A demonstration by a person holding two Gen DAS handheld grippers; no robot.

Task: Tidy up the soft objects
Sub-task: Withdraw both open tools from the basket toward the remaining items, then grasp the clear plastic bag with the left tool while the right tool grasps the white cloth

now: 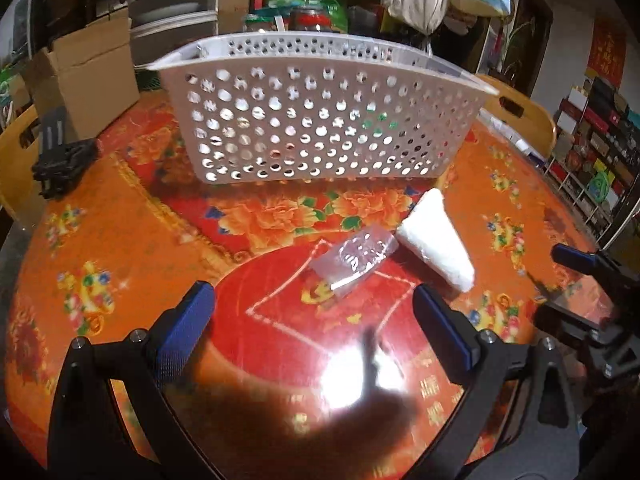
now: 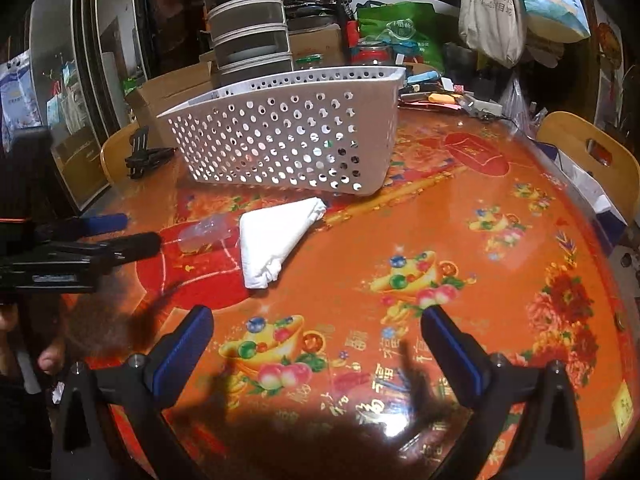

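Both my grippers, left gripper (image 1: pixel 312 304) and right gripper (image 2: pixel 318 324), spread wide, empty. Folded white cloth (image 1: pixel 436 236) looks light, floppy; I'd pinch its thick folded end. Clear plastic pouch (image 1: pixel 356 258) likely slippery, crinkly. 1 perforated white basket (image 1: pixel 320 128) behind.

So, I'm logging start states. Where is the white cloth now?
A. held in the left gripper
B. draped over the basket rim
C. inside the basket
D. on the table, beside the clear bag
D: the cloth lies flat on the table next to the clear bag, in front of the basket; both grippers are open and empty.
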